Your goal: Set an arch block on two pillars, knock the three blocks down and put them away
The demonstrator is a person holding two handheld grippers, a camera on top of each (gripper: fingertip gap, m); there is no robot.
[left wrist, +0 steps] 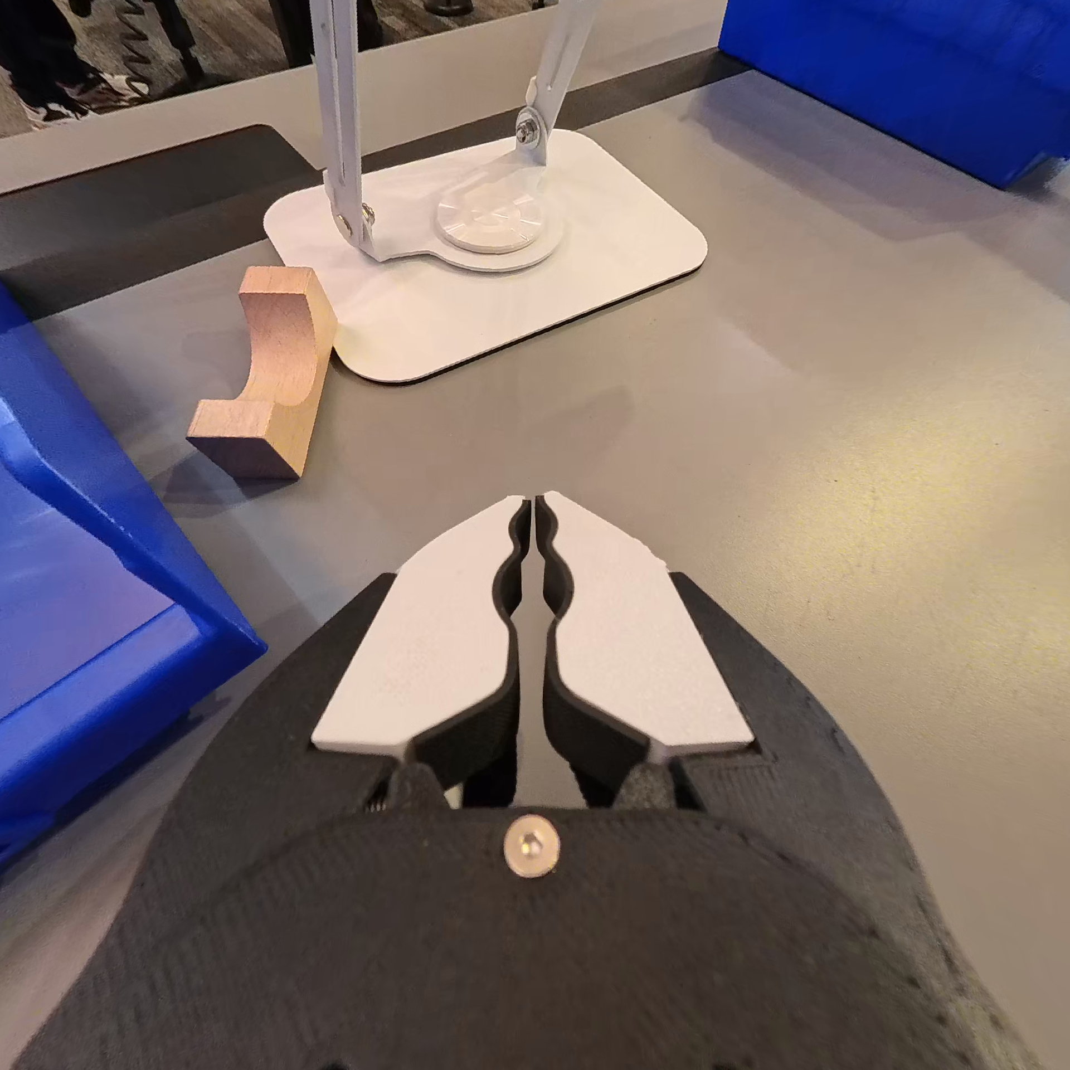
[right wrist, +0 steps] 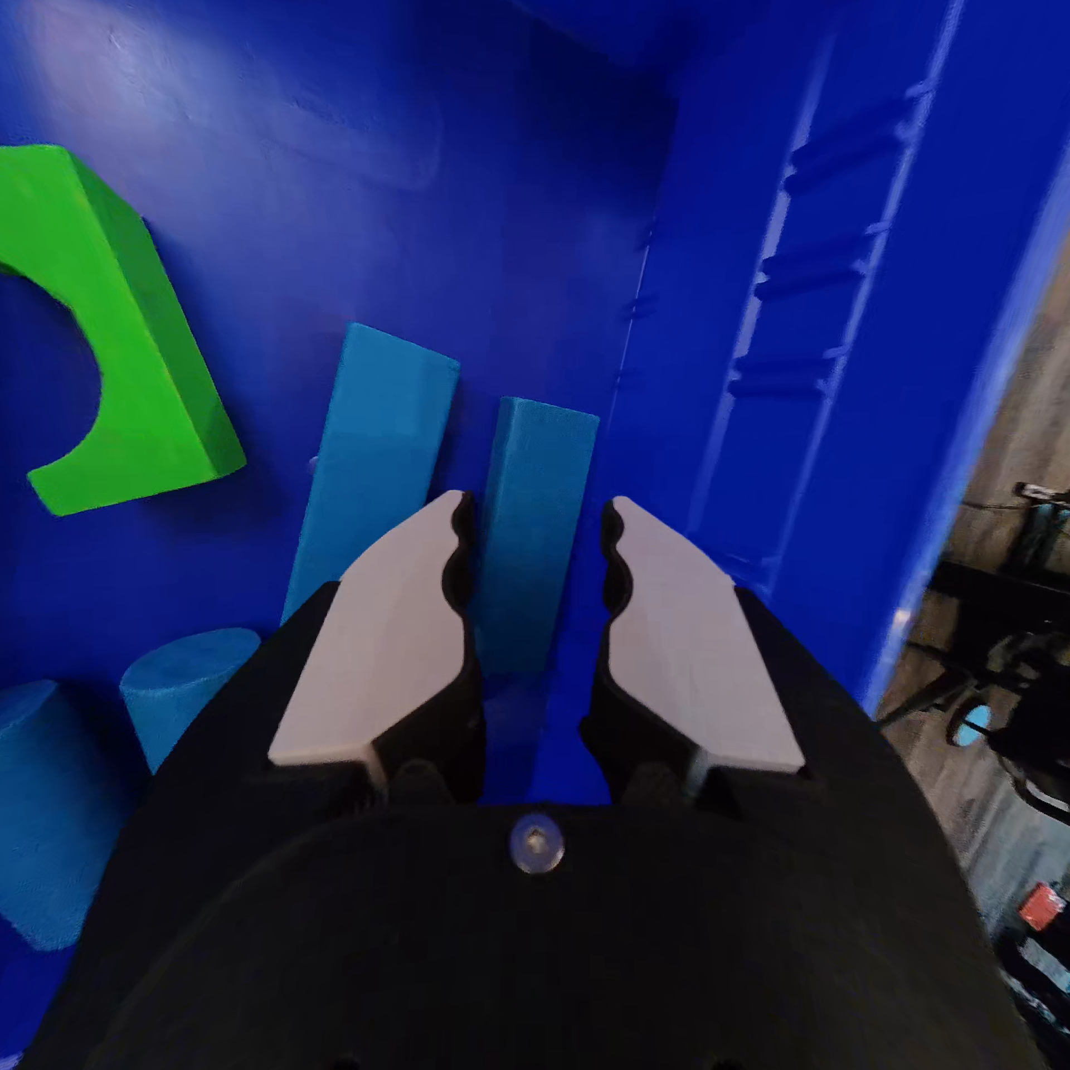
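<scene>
Arch block (left wrist: pixel 272 370) of plain wood lies on its side on the grey desk (left wrist: pixel 752 463), touching the corner of a white stand base (left wrist: pixel 492 301) and near a blue bin (left wrist: pixel 87 608); the left hand-held gripper (left wrist: pixel 533 499) hovers near it, jaws together and empty. Inside a blue bin (right wrist: pixel 752 289), the right hand-held gripper (right wrist: pixel 537 502) has its jaws apart astride a teal pillar block (right wrist: pixel 532 521) without clamping it, beside a second teal pillar (right wrist: pixel 376 451), two teal cylinders (right wrist: pixel 173 683) and a green arch (right wrist: pixel 127 359). Whether building is starting or putting away is nearly finished cannot be told from these views.
</scene>
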